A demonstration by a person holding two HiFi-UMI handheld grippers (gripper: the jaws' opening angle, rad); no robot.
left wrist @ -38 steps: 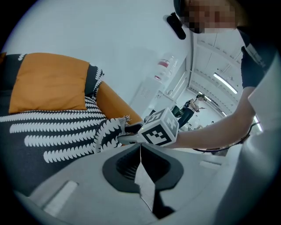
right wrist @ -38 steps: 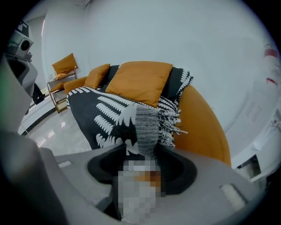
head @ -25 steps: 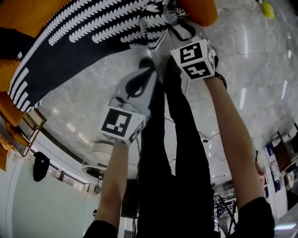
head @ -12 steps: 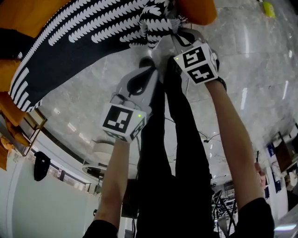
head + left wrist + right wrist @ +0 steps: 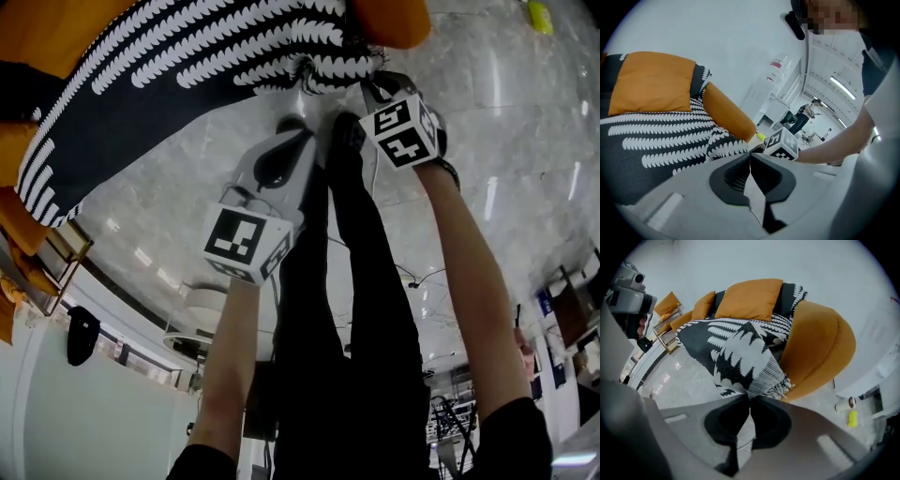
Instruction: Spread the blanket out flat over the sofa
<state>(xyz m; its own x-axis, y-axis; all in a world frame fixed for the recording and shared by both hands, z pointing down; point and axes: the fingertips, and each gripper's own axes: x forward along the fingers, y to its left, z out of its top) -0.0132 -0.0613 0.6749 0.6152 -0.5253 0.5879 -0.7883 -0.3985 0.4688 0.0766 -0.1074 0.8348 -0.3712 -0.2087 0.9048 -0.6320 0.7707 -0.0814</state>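
Note:
A black blanket with white leaf stripes lies over the orange sofa, its fringed corner hanging by the armrest. My right gripper is at that corner. In the right gripper view the jaws are shut, pinching the blanket's lower edge beside the fringe. My left gripper hovers over the floor just below the blanket's edge. In the left gripper view it is shut with nothing in it, with the blanket and an orange cushion beyond.
Glossy marble floor surrounds the sofa. A yellow object and a white bottle lie on the floor right of the armrest. A gold-framed orange chair stands left of the sofa. My black-trousered legs are between the grippers.
The right gripper's jaws have closed on the blanket's corner. The bunched corner has been drawn out flatter along the sofa's edge. The left gripper has barely moved.

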